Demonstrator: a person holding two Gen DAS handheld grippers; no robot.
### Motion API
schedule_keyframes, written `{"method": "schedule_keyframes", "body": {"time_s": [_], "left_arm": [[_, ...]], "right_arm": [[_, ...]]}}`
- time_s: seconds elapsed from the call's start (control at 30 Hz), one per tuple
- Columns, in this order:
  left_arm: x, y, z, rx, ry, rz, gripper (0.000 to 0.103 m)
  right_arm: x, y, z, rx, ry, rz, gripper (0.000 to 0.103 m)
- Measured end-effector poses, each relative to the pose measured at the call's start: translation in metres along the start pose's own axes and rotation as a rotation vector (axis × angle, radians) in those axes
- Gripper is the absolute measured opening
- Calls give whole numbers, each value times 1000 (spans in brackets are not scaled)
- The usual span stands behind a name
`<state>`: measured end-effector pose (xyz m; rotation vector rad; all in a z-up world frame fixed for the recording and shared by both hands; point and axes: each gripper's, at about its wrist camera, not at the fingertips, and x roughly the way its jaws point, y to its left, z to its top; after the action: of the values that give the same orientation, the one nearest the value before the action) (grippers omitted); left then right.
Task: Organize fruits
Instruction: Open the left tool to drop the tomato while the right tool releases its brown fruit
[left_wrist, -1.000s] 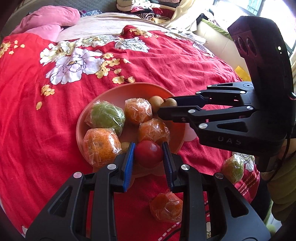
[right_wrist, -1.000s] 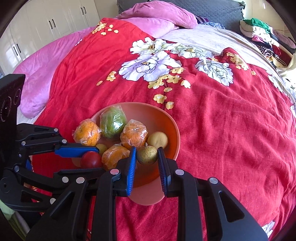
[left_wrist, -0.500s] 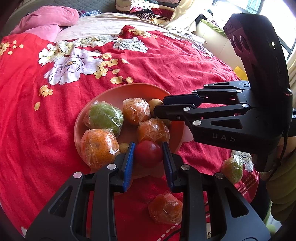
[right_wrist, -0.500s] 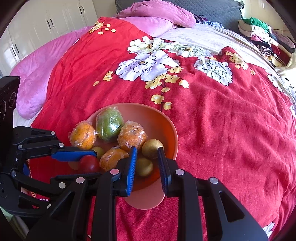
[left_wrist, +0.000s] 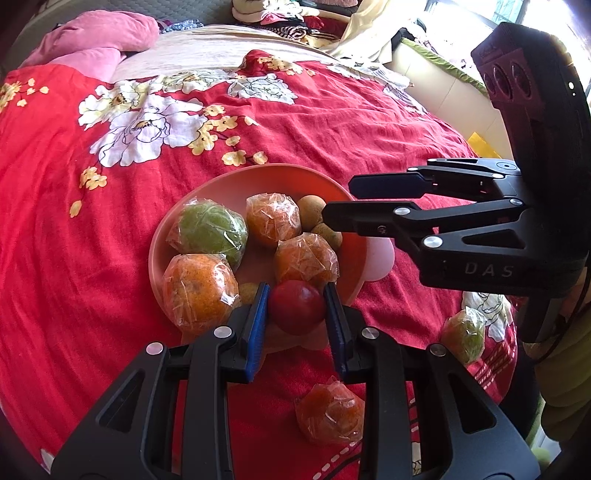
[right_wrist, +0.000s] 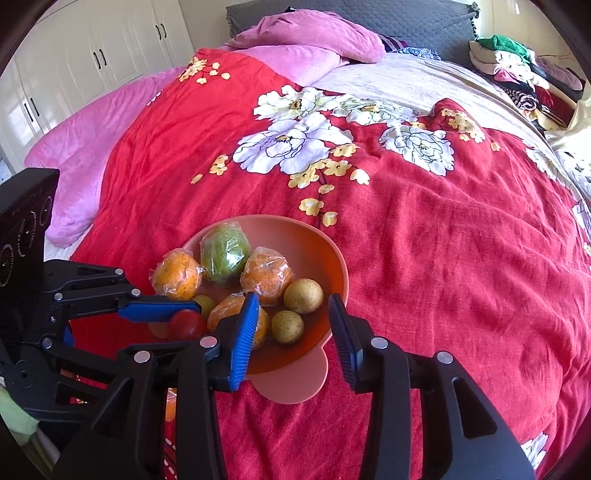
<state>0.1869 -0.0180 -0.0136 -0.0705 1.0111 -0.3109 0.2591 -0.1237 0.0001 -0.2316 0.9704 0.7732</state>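
A salmon bowl on the red floral bedspread holds plastic-wrapped oranges, a wrapped green citrus and small brown fruits. My left gripper is shut on a red fruit at the bowl's near rim. My right gripper hangs over the bowl's right side and its jaws are opening. A small brown fruit lies in the bowl between them, and the pads are clear of it.
Two fruits lie on the bedspread outside the bowl: a wrapped orange by my left gripper and a wrapped green one to the right. Pink pillows and piled clothes sit at the far end of the bed.
The right gripper sank toward the bowl with the small brown fruit, then its jaws parted and the fruit now lies in the bowl. The left gripper kept still with the red fruit.
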Motion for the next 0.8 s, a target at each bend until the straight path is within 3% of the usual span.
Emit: {"method": "schedule_keyframes", "body": {"time_s": [0.8], "left_arm": [[-20, -5, 0, -1, -34, 25, 41]], "right_arm": [[-32, -2, 0, 28, -63, -8, 60]]}}
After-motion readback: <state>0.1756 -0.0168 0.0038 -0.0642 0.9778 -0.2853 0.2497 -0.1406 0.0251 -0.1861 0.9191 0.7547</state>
